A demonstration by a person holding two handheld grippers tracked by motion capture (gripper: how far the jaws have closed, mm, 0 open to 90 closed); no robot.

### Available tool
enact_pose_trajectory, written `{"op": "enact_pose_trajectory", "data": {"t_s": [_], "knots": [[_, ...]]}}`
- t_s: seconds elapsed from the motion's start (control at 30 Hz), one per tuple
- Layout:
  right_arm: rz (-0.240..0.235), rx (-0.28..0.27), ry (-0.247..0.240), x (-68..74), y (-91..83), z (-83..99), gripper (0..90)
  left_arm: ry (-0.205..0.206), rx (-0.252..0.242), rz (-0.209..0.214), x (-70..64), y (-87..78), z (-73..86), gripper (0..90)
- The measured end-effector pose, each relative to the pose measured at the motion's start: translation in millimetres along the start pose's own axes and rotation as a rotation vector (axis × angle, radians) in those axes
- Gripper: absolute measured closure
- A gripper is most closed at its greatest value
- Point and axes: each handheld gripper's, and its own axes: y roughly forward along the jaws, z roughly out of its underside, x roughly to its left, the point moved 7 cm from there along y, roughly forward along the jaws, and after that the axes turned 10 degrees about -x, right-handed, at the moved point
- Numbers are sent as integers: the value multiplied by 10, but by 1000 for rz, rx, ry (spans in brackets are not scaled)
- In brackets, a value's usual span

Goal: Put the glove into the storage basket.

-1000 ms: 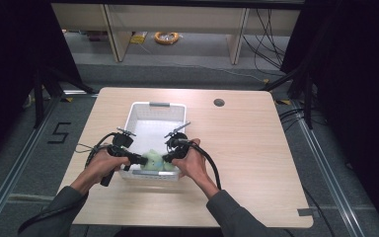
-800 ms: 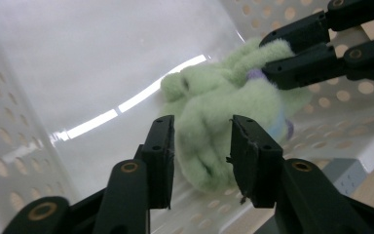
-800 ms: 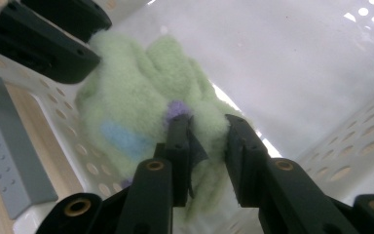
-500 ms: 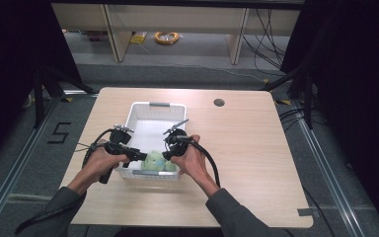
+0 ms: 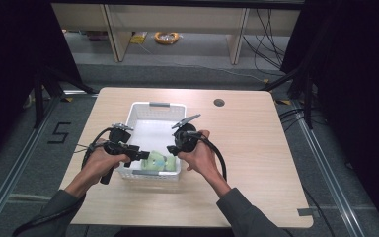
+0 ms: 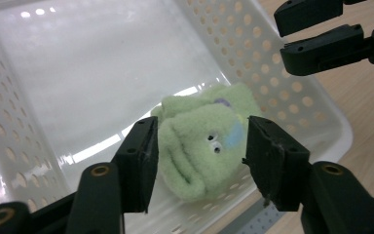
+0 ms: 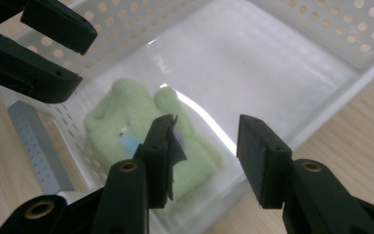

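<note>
Left gripper (image 6: 199, 161) is wide open with its jaws either side of the green toy (image 6: 202, 146), not touching it; I read that as the toy lying free, not gripped. The toy lies on its side at lower centre of the left gripper view, eyes toward the camera, on the floor of the basket (image 6: 78, 73) against the near wall. From above it sits in the near end of the basket (image 5: 156, 105), centre of the frame, between my two hands.

Right gripper (image 7: 204, 146) is also wide open, hovering above the near rim with nothing between the jaws; the toy (image 7: 141, 126) shows left of centre beyond its left jaw.

I keep both tools low and angled inward so either could close on the toy. The table (image 5: 256, 148) surrounds the basket.
</note>
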Motion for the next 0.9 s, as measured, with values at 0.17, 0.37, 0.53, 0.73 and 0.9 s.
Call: {"op": "enact_pose_trajectory", "data": {"t_s": [0.17, 0.37, 0.53, 0.73, 0.9], "knots": [[-11, -41, 13, -43, -187, 20, 543, 2, -24, -3, -68, -61, -4, 387], [-4, -34, 34, -70, -361, 70, 514, -8, -62, 16, -215, -124, 17, 366], [-42, -91, 26, -101, -526, 150, 486, 47, -87, 37, -459, -162, 69, 347], [-38, -107, 31, -161, -689, 242, 450, 76, -77, 89, -703, -156, 135, 338], [-41, -133, 48, -211, -817, 374, 425, 99, -76, 128, -888, -142, 191, 326]]}}
